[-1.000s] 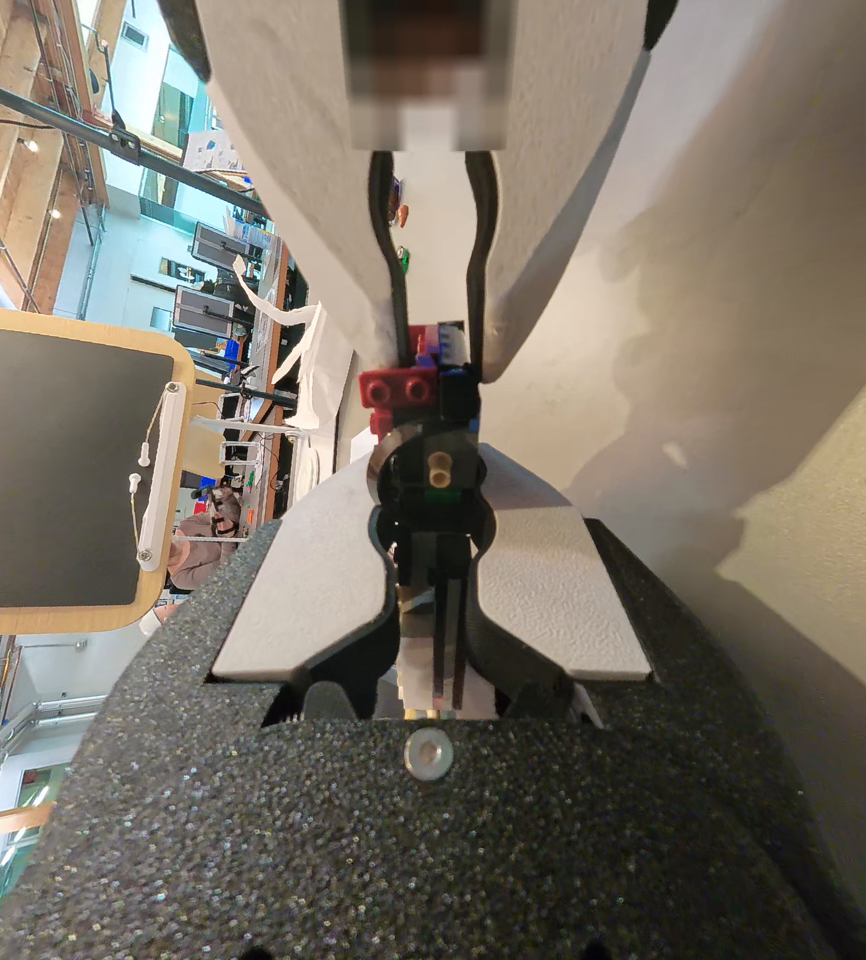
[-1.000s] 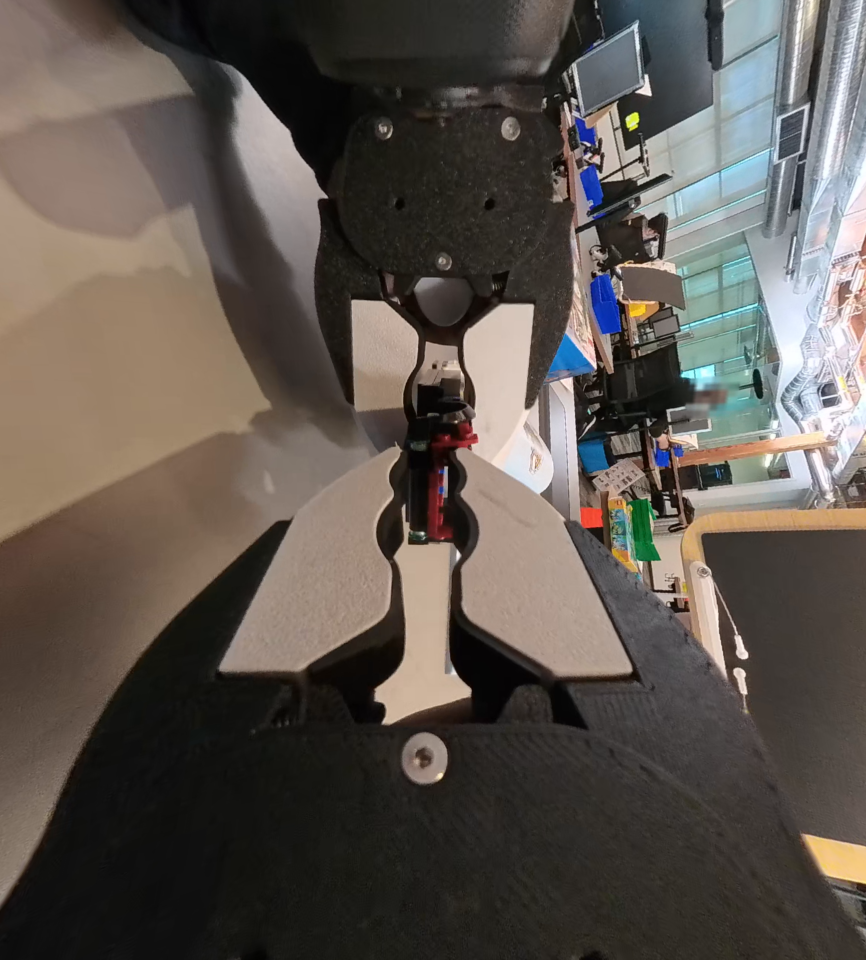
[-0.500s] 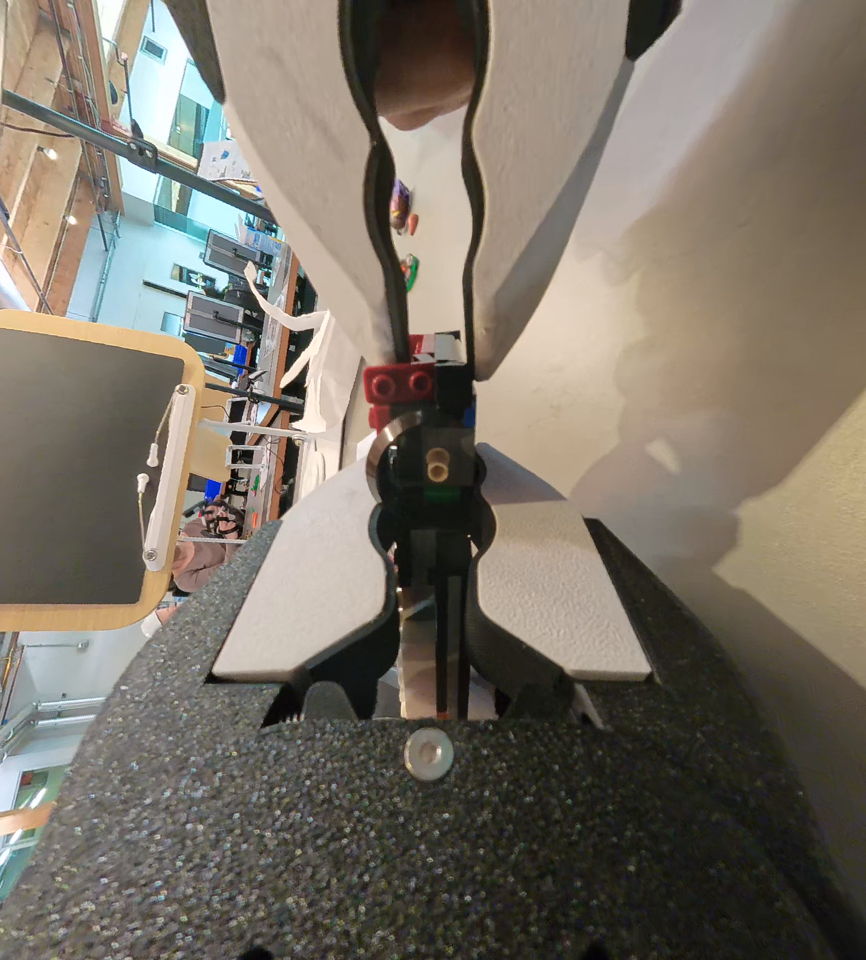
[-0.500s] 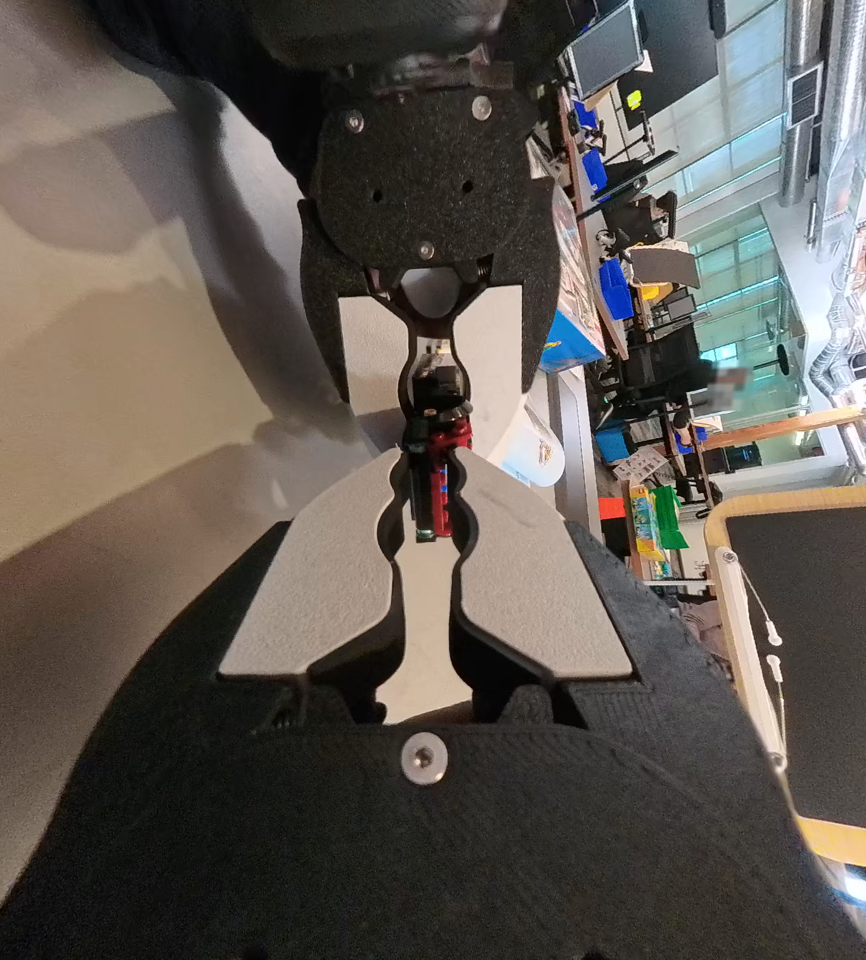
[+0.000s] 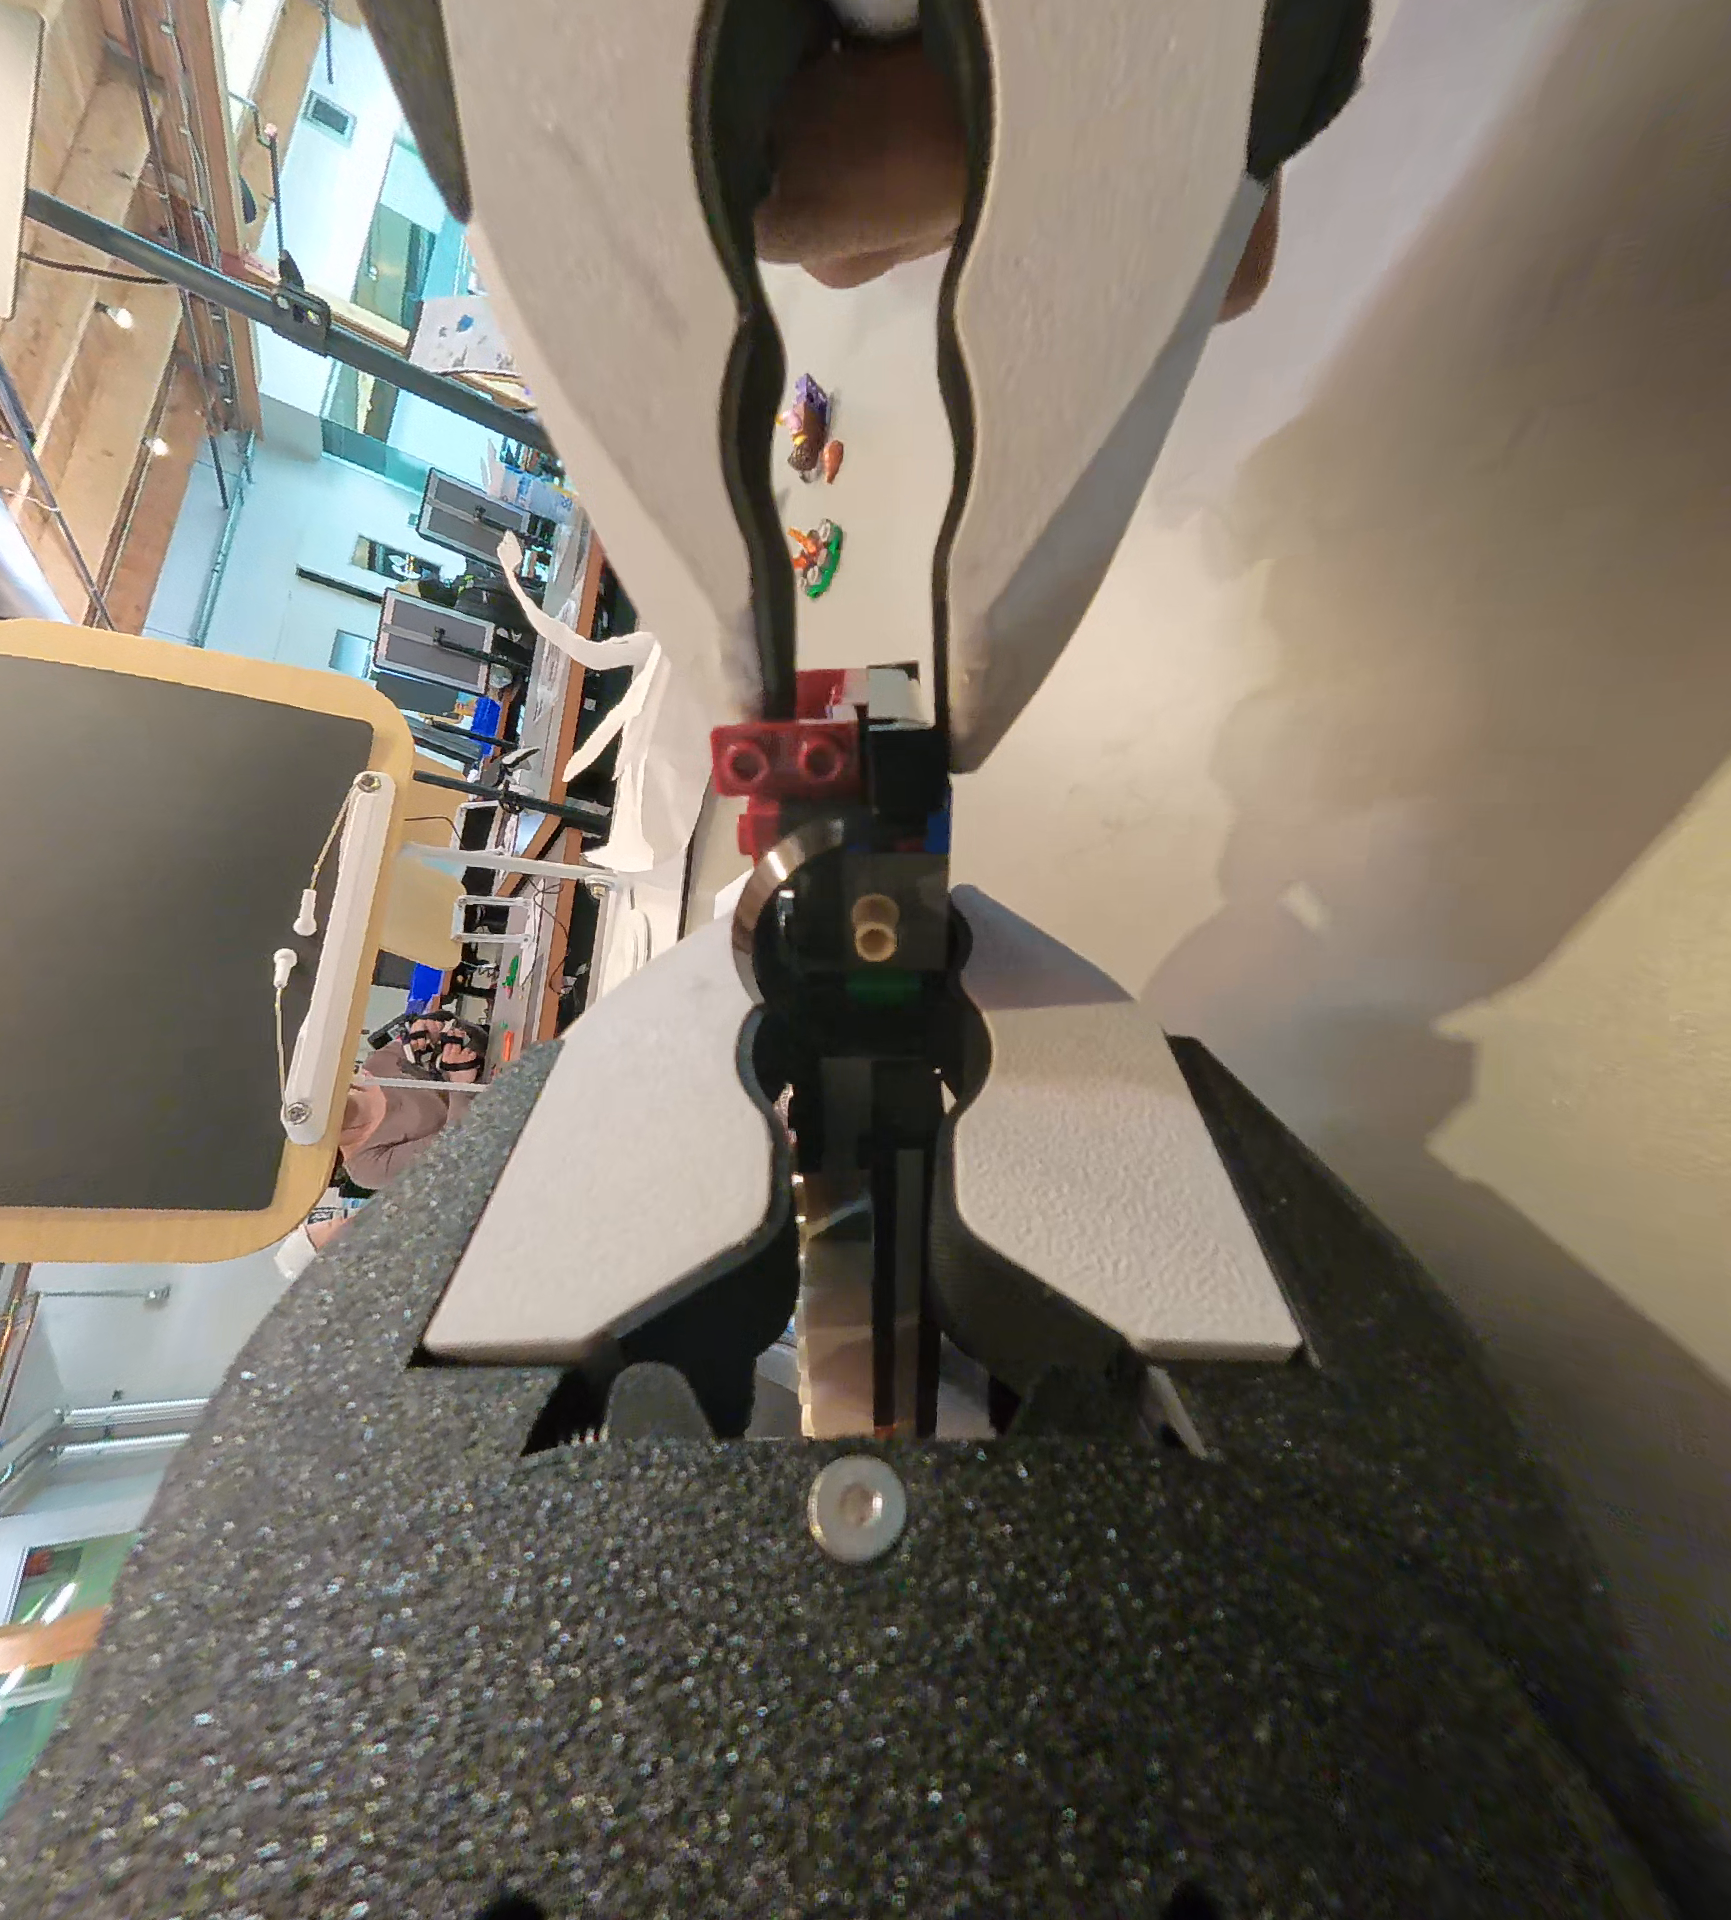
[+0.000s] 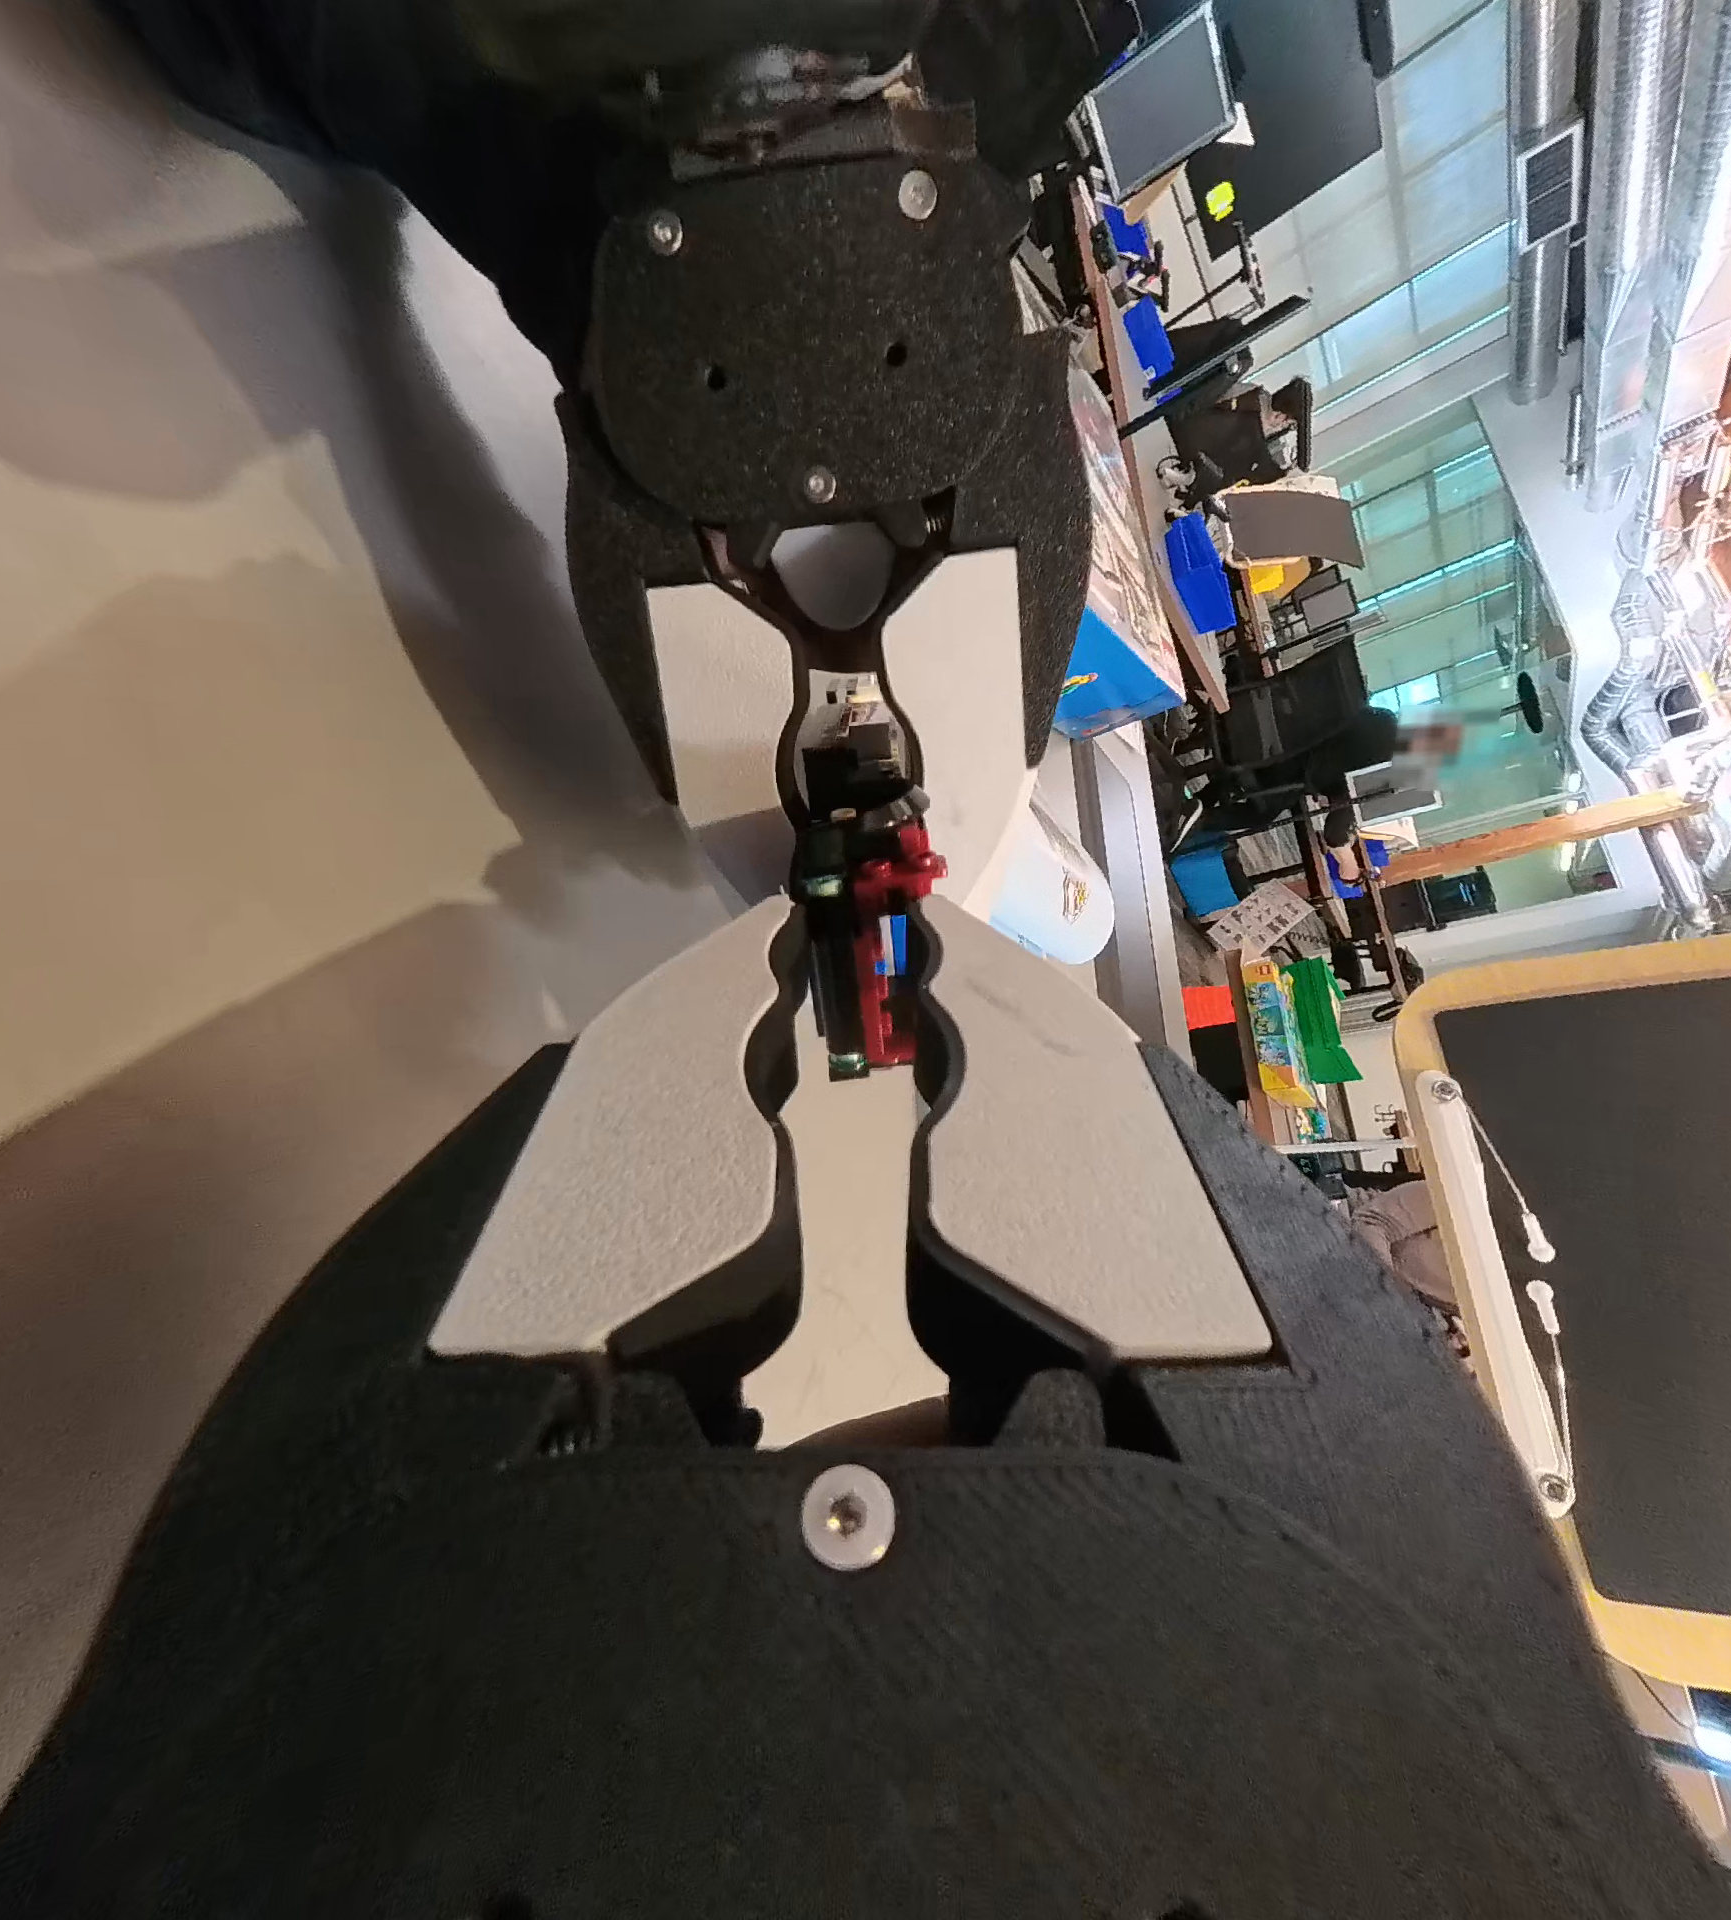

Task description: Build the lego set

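Left wrist view: the left gripper (image 5: 861,956) pinches a small toy-brick model (image 5: 866,914), mostly black with a tan peg and a grey wheel, both white fingers (image 5: 632,1091) pressing its sides. Directly opposite, the right gripper (image 5: 856,717) comes in from the far side, its fingertips around the red, white and blue end of the same model. Between its fingers, farther off, tiny coloured brick pieces (image 5: 814,488) lie on the pale table (image 5: 1256,623). At far left stands a black board with a wooden frame (image 5: 113,935).

Right wrist view: the right gripper (image 6: 861,997) has its fingers around the red-and-black side of the model (image 6: 866,987), which stands edge-on between them; whether the pads press it or stand slightly off cannot be told. The left gripper (image 6: 850,790) faces it, clamped on the black end. A blue box (image 6: 1121,675) sits behind on the right.
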Tool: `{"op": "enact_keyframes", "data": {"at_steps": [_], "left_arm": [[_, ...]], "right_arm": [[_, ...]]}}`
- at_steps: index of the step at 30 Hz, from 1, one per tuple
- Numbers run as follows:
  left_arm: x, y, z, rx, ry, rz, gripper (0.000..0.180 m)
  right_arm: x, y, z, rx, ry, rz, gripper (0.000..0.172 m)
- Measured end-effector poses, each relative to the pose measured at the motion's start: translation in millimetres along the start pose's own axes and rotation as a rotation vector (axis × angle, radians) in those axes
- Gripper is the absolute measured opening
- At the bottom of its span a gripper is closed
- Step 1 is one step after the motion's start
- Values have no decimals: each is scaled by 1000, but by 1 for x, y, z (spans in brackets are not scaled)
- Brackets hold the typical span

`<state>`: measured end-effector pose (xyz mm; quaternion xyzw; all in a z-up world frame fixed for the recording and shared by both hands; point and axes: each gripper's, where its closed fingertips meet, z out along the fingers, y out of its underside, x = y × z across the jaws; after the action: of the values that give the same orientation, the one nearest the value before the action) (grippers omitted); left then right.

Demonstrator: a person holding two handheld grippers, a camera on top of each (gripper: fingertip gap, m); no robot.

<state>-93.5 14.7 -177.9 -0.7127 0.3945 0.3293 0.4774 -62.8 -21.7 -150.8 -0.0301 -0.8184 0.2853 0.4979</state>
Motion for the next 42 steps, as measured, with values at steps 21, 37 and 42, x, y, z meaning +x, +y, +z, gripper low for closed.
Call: {"op": "enact_keyframes", "data": {"at_steps": [21,37,42], "left_arm": [[2,-1,0,-2,6,7,25],[0,-2,-1,9,-7,3,25],[1,-3,-2,13,-6,8,25]], "right_arm": [[-3,-6,-4,38,49,-164,20],[-3,-6,-2,32,46,-128,14],[-4,-7,-2,35,31,-120,13]]}}
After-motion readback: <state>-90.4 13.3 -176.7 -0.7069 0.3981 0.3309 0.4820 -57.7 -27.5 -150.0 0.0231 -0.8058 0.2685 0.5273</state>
